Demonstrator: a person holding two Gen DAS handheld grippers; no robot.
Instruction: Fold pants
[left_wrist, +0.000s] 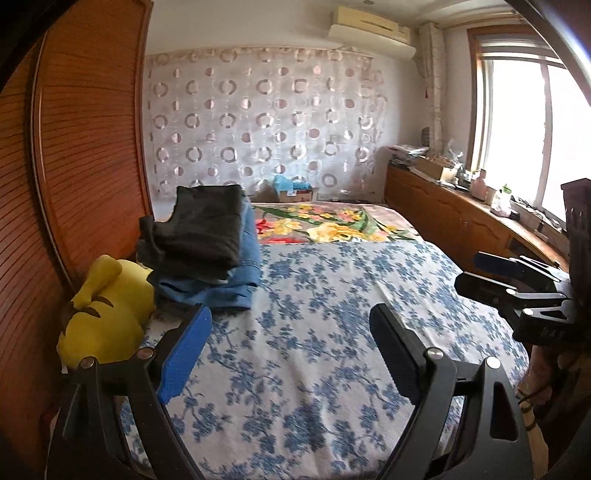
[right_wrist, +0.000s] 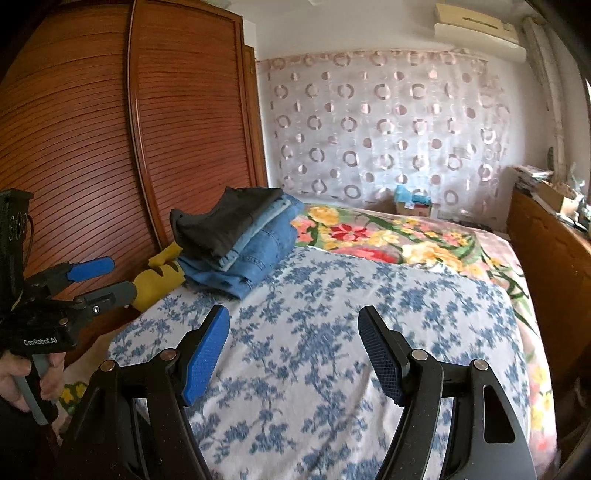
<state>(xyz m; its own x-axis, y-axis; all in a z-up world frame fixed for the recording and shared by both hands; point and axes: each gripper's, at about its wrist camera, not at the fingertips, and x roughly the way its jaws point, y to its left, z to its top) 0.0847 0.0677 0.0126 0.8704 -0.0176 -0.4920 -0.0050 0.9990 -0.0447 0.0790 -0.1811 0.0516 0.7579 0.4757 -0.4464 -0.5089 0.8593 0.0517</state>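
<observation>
A stack of folded pants lies at the left side of the bed, dark pants (left_wrist: 207, 236) (right_wrist: 229, 221) on top of blue jeans (left_wrist: 236, 291) (right_wrist: 266, 251). My left gripper (left_wrist: 291, 312) hovers open over the blue-flowered sheet (left_wrist: 332, 288), nothing between its pads, the stack ahead to its left. My right gripper (right_wrist: 293, 312) is open and empty too, above the same sheet (right_wrist: 332, 295). Each gripper shows in the other's view: the right gripper (left_wrist: 471, 271) at the right edge, the left gripper (right_wrist: 122, 277) at the left edge. No unfolded pants are in view.
A yellow plush toy (left_wrist: 107, 314) (right_wrist: 159, 277) lies beside the stack, against the wooden wardrobe (left_wrist: 74, 147) (right_wrist: 110, 129). A bright floral blanket (left_wrist: 325, 221) covers the far end of the bed. A cluttered low wooden cabinet (left_wrist: 443, 218) runs under the window. A hand (right_wrist: 22, 376) holds the left gripper's handle.
</observation>
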